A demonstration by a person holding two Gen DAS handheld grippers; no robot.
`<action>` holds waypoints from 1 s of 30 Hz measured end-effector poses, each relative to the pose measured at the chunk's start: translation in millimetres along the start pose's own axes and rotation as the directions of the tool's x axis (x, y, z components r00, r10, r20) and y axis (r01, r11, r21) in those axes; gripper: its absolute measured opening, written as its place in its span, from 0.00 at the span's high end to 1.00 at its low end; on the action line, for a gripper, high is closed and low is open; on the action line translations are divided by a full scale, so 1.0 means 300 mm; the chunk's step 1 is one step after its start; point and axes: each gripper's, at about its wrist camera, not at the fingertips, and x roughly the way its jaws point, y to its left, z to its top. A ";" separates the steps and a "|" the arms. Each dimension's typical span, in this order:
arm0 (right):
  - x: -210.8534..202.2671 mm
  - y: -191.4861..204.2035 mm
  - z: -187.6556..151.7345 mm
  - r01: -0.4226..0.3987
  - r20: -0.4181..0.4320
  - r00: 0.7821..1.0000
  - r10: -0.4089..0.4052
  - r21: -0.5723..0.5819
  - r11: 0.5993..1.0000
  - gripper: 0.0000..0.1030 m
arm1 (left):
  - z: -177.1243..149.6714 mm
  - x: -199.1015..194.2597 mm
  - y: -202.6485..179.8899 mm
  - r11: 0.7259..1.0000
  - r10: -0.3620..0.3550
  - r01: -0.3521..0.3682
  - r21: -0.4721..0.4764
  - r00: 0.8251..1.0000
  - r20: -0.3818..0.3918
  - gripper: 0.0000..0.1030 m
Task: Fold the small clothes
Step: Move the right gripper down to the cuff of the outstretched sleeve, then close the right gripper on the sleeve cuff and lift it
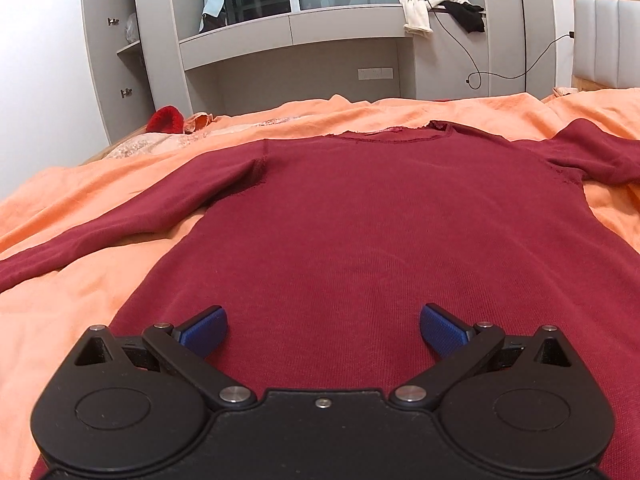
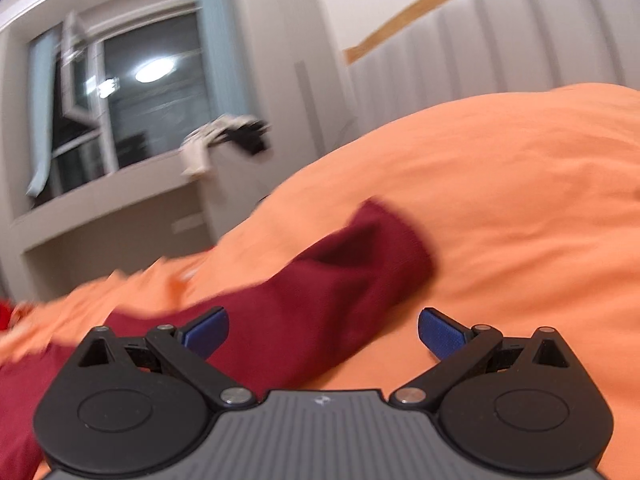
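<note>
- Left gripper [image 1: 323, 330] nearest, low over the hem end of the sweater; blue pads [image 1: 204, 330] spread wide, nothing between them.
- Dark red sweater [image 1: 380, 232] lies flat on the orange bedspread [image 1: 92, 280], front body smooth, neckline [image 1: 396, 134] at the far end.
- One long sleeve [image 1: 132, 216] runs out to the left and toward the near edge; the other sleeve reaches off to the far right.
- Right gripper [image 2: 323, 330] also spread wide and holding nothing; its view is tilted and blurred.
- Just beyond the right gripper, the sweater's right sleeve [image 2: 320, 292] lies across the bedspread [image 2: 520, 208], cuff [image 2: 396, 232] toward the far right. The left pad sits over the sleeve cloth, the right pad over bare orange; cannot tell whether either touches.
- Far left on the bed: a small bright red fuzzy item [image 1: 165, 119], next to a pale peach crumpled piece.
- Far right: padded grey headboard [image 1: 608, 48] with wood trim.
- Beyond the bed: grey built-in shelving and a window ledge [image 1: 296, 30]; white and black clothes [image 1: 436, 8] heaped on the ledge, a black cable [image 1: 480, 72] hanging from it.
- Dark window behind, a ceiling light reflected in the glass in the right view.
</note>
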 end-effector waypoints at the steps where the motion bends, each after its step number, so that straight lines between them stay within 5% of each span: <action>1: 0.016 -0.033 0.017 0.009 0.006 1.000 -0.010 0.054 0.999 0.00 | 0.000 0.001 -0.002 1.000 0.000 0.000 0.002 1.000 0.000 0.00; 7: 0.106 -0.135 0.064 0.003 0.013 1.000 -0.006 0.217 0.976 0.33 | 0.001 0.007 -0.006 1.000 0.000 0.000 0.007 1.000 -0.002 0.00; 11: 0.175 -0.143 0.093 0.005 -0.034 0.999 0.004 0.263 0.965 0.89 | 0.004 0.009 -0.007 1.000 -0.007 0.007 0.000 1.000 -0.005 0.00; 16: 0.136 -0.197 0.207 -0.045 0.026 0.999 0.039 0.380 0.924 0.90 | 0.007 0.003 0.013 0.999 -0.032 0.032 -0.022 0.999 -0.011 0.00; 21: 0.093 -0.217 0.353 -0.038 0.061 0.998 0.019 0.331 0.943 0.90 | 0.013 -0.009 0.032 0.998 -0.047 0.046 -0.038 0.999 -0.012 0.00; 30: -0.006 0.116 0.375 -0.147 0.082 0.987 0.137 0.137 0.980 0.90 | 0.059 -0.068 0.090 0.994 -0.044 0.050 -0.099 0.997 0.057 0.00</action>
